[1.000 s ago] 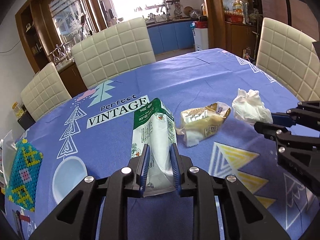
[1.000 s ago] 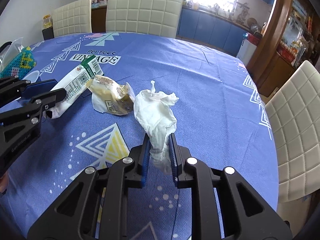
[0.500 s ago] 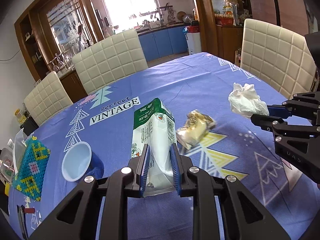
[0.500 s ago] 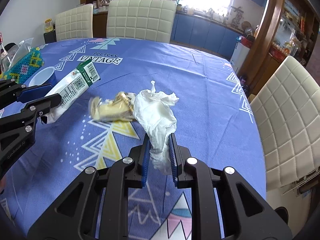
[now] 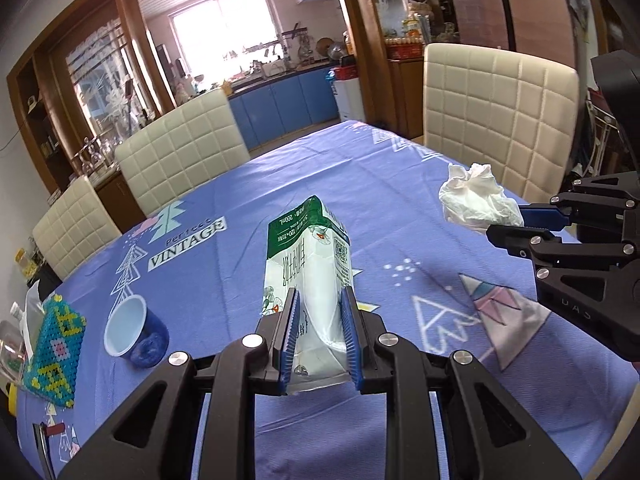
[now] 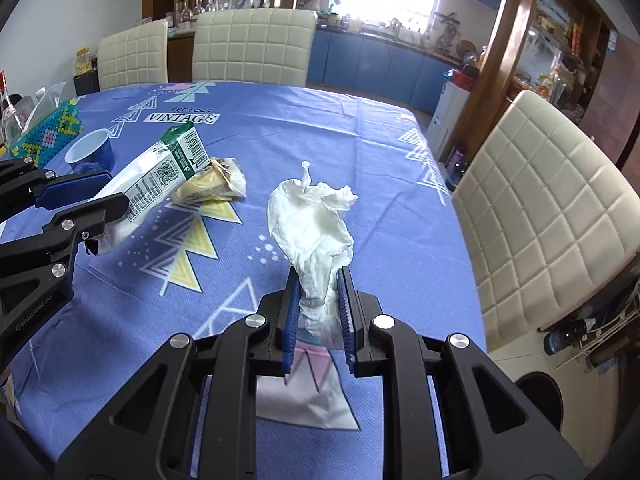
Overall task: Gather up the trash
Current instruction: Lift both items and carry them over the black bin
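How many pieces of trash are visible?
3: carton in the left gripper, tissue in the right gripper, wrapper on the table beyond the carton.

A big table is wearing a blue cloth (image 5: 328,184) with white triangles and the word VINTAGE on it. A little blue cup (image 5: 134,334) is standing at 9 o'clock in the left view, and a box in a bright bead cover (image 5: 54,354) is sitting just beside it. Cream chairs (image 5: 184,148) are waiting around the table, toward 12 o'clock.
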Demonstrator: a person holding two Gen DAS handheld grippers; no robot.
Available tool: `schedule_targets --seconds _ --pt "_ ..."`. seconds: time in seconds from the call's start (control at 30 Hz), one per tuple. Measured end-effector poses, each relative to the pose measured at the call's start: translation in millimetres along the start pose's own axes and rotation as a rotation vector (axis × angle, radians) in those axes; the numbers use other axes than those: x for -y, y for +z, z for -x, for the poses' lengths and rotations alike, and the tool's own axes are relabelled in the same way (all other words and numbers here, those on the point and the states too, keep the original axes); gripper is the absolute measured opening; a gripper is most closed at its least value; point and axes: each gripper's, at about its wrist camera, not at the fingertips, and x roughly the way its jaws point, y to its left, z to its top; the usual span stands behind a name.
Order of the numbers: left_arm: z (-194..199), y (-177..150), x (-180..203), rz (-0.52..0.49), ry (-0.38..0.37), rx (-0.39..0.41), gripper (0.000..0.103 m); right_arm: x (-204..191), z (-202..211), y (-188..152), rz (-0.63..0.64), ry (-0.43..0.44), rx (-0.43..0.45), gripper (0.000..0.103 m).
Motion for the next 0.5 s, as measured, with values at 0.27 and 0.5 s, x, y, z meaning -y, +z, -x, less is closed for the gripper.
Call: schedule_targets --seconds 0.27,0.5 --pt "11.0 11.4 42.3 -0.069 -0.069 0.036 0.021 29.6 21.3 -20.5 -0.047 -0.059 -0.002 0.020" --pt "15.8 22.1 76.3 -0.125 -0.134 0.061 0.021 56.0 37.3 -37.9 -0.088 -0.125 -0.003 0.020"
